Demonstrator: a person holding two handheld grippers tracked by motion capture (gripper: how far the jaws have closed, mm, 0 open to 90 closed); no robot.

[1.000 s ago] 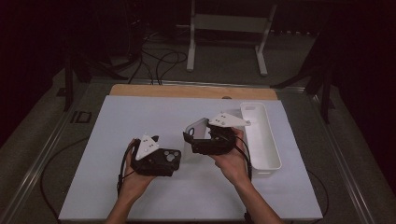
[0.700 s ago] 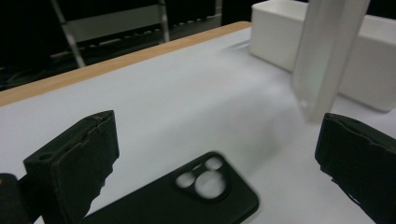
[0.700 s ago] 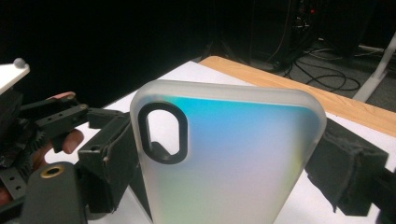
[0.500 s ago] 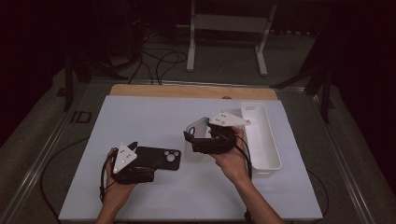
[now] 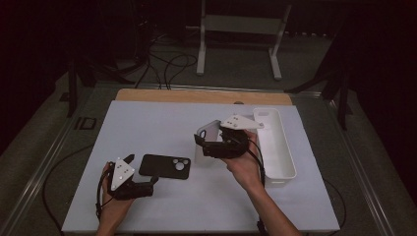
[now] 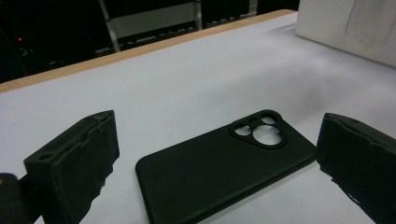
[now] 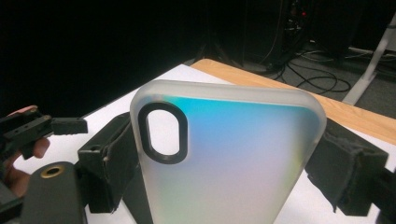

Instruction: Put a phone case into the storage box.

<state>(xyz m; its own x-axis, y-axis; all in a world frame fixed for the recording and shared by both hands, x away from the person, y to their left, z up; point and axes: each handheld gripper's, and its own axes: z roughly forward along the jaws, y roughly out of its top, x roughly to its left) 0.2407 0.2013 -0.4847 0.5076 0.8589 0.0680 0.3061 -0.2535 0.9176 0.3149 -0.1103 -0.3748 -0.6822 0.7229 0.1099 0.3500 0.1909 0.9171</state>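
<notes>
Black and matte, a soft phone case with a round camera cutout (image 5: 164, 166) lay flat on the white table sheet (image 5: 162, 123), at about seven o'clock from the sheet's middle. My left gripper (image 5: 140, 188) sat low, just at five o'clock of my left hand (image 5: 114, 196), with its jaws spread and nothing pinched. In the left gripper view the black case (image 6: 224, 165) rested between my two black pads (image 6: 77, 163), clear of both, with its camera end toward two o'clock.

My right gripper (image 5: 204, 142) was held above the sheet a little to three o'clock of its middle, gripped by my right hand (image 5: 243, 164). It pinched a frosted translucent phone case with a dark oval camera ring (image 5: 206, 140), which stood upright on edge. In the right gripper view the frosted case (image 7: 229, 154) rose between the pads, both pressed against its long sides, and its inner face shimmered from teal to pink. The oval ring sat toward ten o'clock on the case.

A long white plastic tray (image 5: 285, 162) lay at three o'clock of my right hand, just beside it, running along the sheet's right edge. A strip of bare wooden tabletop (image 5: 196, 96) showed beyond the sheet at twelve o'clock.
</notes>
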